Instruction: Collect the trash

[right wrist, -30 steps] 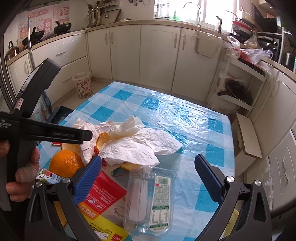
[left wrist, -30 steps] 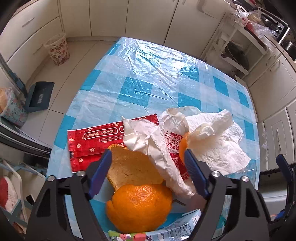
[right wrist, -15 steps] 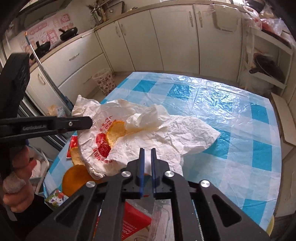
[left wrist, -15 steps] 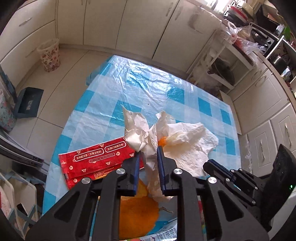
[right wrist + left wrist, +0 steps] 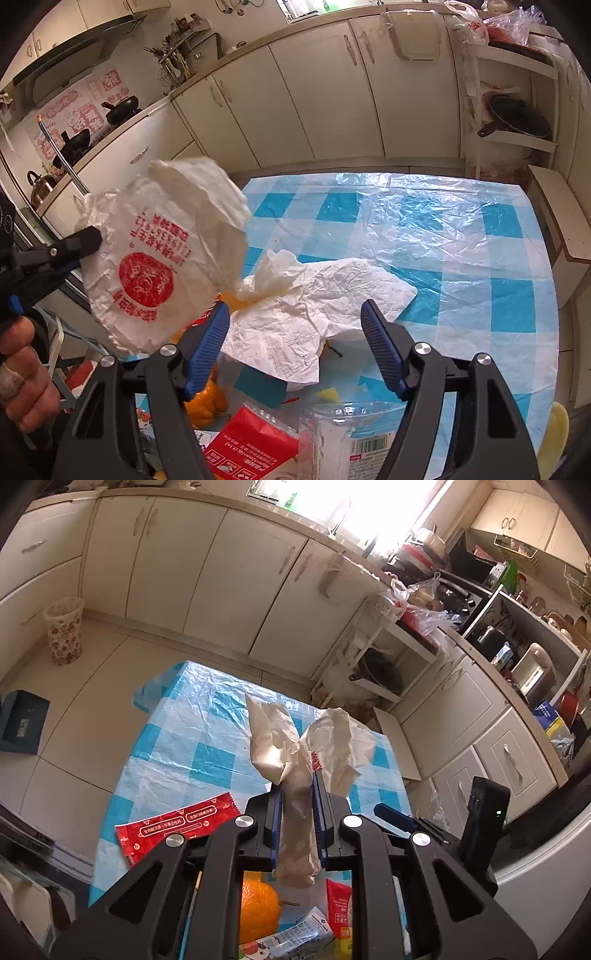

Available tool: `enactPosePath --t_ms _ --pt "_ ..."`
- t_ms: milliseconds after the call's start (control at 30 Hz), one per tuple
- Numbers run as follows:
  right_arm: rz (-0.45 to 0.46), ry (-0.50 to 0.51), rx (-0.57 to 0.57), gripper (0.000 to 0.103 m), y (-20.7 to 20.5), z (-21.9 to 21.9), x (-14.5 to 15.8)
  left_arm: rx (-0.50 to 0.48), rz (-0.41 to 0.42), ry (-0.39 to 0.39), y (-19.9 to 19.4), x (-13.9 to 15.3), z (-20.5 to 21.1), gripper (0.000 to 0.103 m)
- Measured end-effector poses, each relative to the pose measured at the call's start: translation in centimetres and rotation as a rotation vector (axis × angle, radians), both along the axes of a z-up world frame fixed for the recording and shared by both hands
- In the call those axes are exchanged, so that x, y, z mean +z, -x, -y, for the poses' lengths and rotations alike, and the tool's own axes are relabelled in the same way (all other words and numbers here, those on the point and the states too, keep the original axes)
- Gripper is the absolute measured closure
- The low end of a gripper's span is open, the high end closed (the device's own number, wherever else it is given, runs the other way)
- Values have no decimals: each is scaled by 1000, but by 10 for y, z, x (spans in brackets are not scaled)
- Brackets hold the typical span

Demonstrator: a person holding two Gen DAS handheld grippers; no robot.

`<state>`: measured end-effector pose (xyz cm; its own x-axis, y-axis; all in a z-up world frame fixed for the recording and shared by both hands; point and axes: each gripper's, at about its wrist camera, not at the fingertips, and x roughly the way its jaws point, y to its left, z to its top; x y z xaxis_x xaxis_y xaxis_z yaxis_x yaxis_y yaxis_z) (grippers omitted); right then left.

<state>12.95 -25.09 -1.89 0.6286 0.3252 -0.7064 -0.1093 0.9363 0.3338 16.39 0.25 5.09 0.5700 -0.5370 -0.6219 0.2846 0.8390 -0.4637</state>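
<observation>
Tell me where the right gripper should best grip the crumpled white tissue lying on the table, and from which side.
Probably the raised, bunched peak at the crumpled white tissue's left end, approached from above. The rest lies thin on the tablecloth, offering little to pinch. The right gripper is open, just short of it.

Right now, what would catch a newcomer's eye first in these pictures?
The crumpled white bag with red print, pinched in the left tool and lifted above the blue checked table. Next, the white tissue lying just ahead of the open right tool, and the orange peel below.
</observation>
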Motion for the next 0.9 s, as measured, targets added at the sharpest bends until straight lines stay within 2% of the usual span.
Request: enactPosePath --t_ms 133,233,367,467,600,700,733,767,800,900 --pt "-47 17 7 29 -9 -6 -9 11 6 46 -1 5 -9 89" --pt "-66 38 23 28 -9 -6 -3 15 15 45 -2 5 -13 89" --pt "-94 52 66 17 10 7 0 20 21 37 -4 6 -18 89" --pt "-140 29 101 17 31 17 -7 18 22 38 -3 7 -19 89" --pt "-189 108 120 17 47 12 -22 6 28 33 1 8 -15 89" --pt "-251 112 109 17 51 13 -39 -9 33 31 4 9 -9 89" --pt "-265 106 104 21 51 15 -44 -13 35 29 5 8 -6 89" --pt "-272 86 107 37 52 17 -46 -20 35 31 6 9 -3 89" --pt "-284 52 109 47 51 20 -47 -26 36 30 7 9 0 89" --pt "-266 -42 95 49 57 32 -44 -51 46 28 12 11 10 89"
